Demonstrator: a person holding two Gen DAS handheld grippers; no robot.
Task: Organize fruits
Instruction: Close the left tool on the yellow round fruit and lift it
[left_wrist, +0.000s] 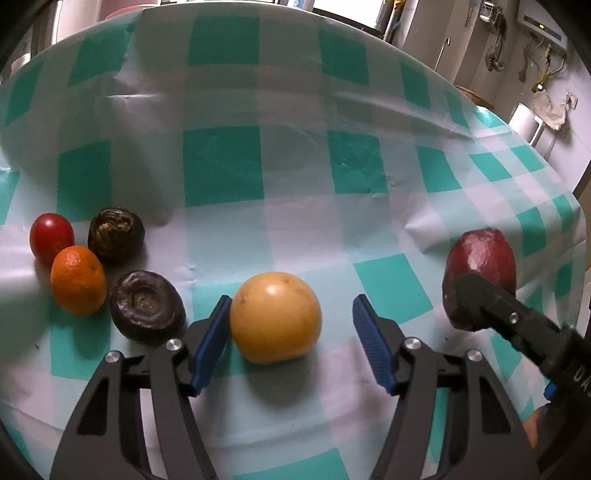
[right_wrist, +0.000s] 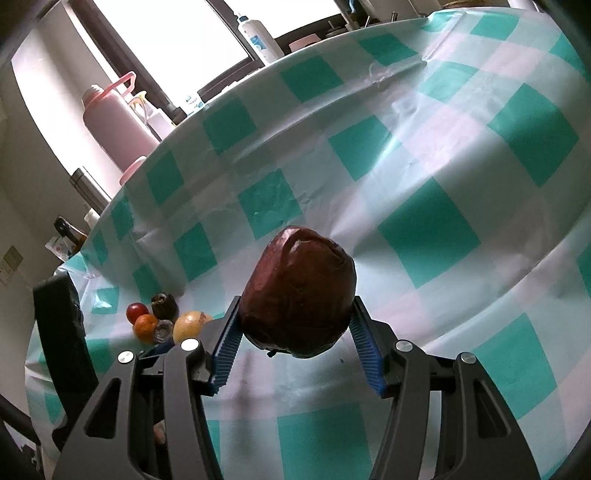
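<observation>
Left hand-held gripper (left_wrist: 290, 319): jaws partly apart, straddling the yellow fruit (left_wrist: 275, 317). The left blue pad looks right up against its skin; the right pad stands clear, a gap showing. Not a grip.
Yellow fruit: sits on the worktop (left_wrist: 258, 236), squarely between the left hand-held gripper's fingers.
Right hand-held gripper (right_wrist: 295, 330): half-open and clamped, both blue pads pressing the sides of the dark red fruit (right_wrist: 299, 291). It's held!
Dark red fruit: wrinkled skin, bulging out past the fingertips; whether it rests on the cloth or is lifted clear I cannot tell. From the left wrist it shows off to the right of the left hand-held gripper, well apart from the yellow fruit.
Left of the left hand-held gripper: a tight cluster. A shrivelled dark fruit (left_wrist: 147, 306) just beside the left finger, an orange (left_wrist: 78, 280) next to it, then a small red fruit (left_wrist: 51, 236) and a second shrivelled dark fruit (left_wrist: 116, 234) behind.
Worktop: covered in green-and-white check cloth, creased ahead of both hand-held grippers.
Beyond the far edge, right wrist view: a pink flask (right_wrist: 118, 129) and a white bottle (right_wrist: 258, 35).
</observation>
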